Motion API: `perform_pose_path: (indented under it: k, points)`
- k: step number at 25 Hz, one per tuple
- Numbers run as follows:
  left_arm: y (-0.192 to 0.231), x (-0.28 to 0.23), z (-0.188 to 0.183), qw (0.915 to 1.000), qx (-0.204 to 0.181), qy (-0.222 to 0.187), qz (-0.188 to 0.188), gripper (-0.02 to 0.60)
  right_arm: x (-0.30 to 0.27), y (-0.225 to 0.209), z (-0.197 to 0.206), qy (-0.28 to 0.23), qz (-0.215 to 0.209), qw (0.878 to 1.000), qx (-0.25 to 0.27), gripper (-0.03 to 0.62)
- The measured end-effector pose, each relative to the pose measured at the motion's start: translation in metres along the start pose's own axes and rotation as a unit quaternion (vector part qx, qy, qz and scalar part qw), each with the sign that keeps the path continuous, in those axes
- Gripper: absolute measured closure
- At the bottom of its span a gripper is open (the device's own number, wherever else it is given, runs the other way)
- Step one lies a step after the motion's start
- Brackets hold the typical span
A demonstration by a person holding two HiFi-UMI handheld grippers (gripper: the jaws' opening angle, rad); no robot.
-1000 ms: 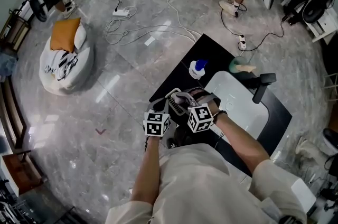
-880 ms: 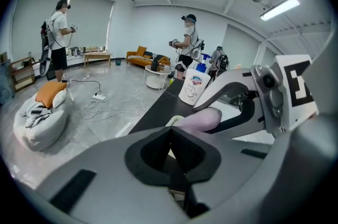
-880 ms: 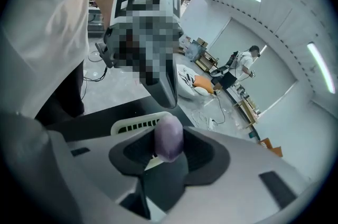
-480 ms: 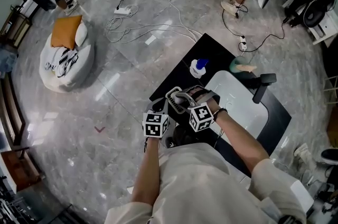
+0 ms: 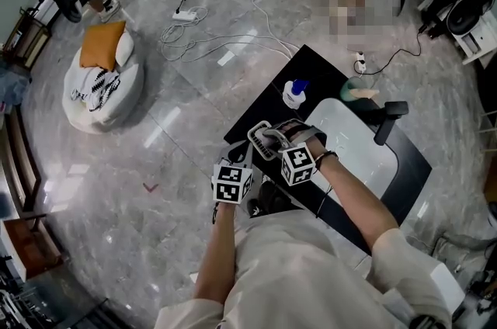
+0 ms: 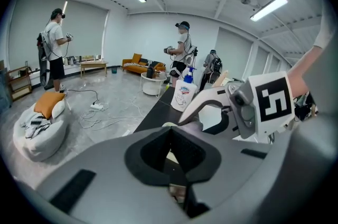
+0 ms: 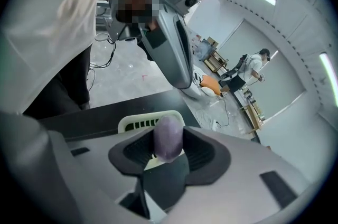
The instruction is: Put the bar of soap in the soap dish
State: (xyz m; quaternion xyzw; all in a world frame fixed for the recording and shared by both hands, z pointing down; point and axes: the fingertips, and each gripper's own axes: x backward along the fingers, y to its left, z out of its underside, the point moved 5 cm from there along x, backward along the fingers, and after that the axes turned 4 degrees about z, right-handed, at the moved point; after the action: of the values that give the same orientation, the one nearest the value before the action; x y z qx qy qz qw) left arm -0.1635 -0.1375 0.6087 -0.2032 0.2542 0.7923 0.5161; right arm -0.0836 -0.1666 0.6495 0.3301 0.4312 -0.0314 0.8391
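Two claws over the black worktop (image 5: 312,68): left claw (image 6: 169,132) is pressed together, right claw (image 7: 169,130) is easing open right by the pale slotted soap dish (image 7: 136,122) sitting on the worktop, with the purple soap bar (image 7: 168,138) upright between its pads (image 7: 199,148), both touching it.

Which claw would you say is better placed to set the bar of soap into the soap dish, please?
Right. The right claw has the bar of soap between its pads, which are opening, and the pale soap dish lies just beyond it. The left claw is shut and empty.
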Motion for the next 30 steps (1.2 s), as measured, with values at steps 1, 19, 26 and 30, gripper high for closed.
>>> perform_pose_path:
  k: [1, 19, 26, 30]
  points:
    - [-0.001, 0.002, 0.001, 1.0, -0.002, 0.0, 0.001, 0.574, 0.0, 0.001, 0.0, 0.002, -0.002, 1.0, 0.0, 0.432]
    - [-0.009, 0.019, 0.013, 1.0, -0.008, -0.002, 0.006, 0.574, -0.002, 0.02, 0.003, 0.047, -0.025, 0.999, 0.003, 0.379]
    - [-0.012, 0.023, 0.011, 0.9999, -0.014, -0.002, 0.008, 0.574, 0.003, 0.02, 0.003, 0.055, -0.019, 0.998, 0.001, 0.373]
    - [-0.014, 0.024, 0.012, 0.9998, -0.017, -0.004, 0.009, 0.574, 0.005, 0.023, 0.002, 0.055, -0.016, 0.998, -0.01, 0.372]
